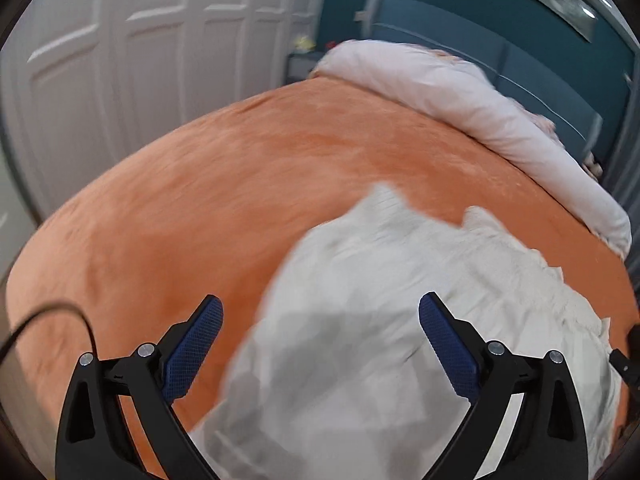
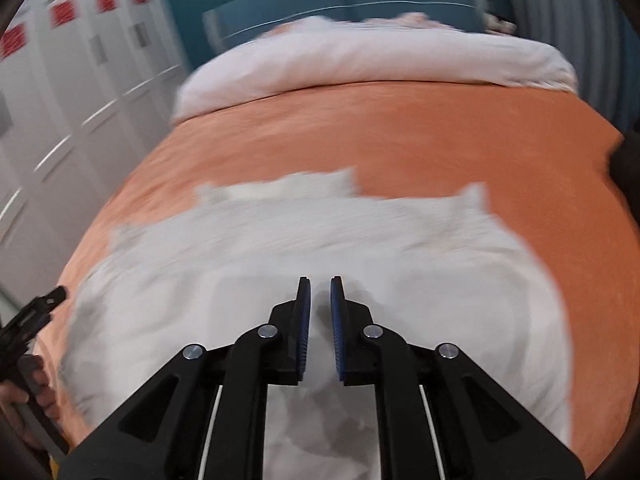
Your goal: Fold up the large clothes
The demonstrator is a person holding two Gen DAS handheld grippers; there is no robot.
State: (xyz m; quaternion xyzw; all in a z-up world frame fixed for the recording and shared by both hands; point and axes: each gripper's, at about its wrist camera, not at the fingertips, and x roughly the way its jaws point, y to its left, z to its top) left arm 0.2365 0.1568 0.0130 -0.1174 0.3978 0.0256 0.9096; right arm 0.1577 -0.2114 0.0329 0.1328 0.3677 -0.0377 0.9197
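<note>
On the orange bed (image 1: 200,184) lies a white garment (image 2: 280,248), soft, light, floppy. Left hand-held gripper (image 1: 321,346) released above it; right hand-held gripper (image 2: 320,320) apparently pinching cloth. Edges and corners look the best holds.

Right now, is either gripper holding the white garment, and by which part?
The left gripper is open and holds nothing. The right gripper is nearly closed over the white garment, but blur hides whether cloth is pinched, so it cannot be told.
</note>
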